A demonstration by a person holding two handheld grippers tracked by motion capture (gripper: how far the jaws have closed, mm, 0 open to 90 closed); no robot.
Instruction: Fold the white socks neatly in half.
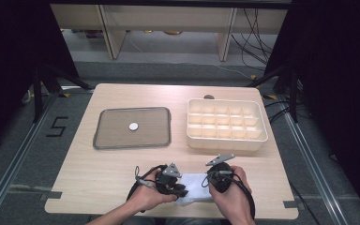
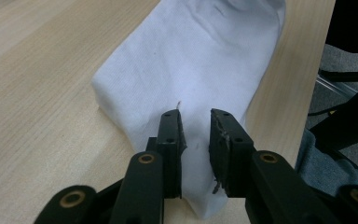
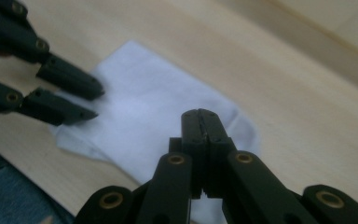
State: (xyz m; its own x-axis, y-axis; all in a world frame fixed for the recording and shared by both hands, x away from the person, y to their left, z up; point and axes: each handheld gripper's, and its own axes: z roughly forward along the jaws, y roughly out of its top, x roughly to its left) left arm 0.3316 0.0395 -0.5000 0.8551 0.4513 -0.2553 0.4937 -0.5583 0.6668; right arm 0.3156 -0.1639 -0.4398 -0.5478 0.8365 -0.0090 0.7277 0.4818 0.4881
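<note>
Black "5" marking [image 1: 57, 126] on the grey floor [image 1: 23, 154] left of the table

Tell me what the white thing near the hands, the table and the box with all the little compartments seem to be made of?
The white thing looks like soft woven cloth, matte: a fine weave and a loose thread show in the left gripper view. The table seems wood or wood-look laminate, light with straight grain, smooth. The compartment box looks like cream plastic, moulded, with smooth thin walls and rounded corners, though that is a guess from its look.
</note>
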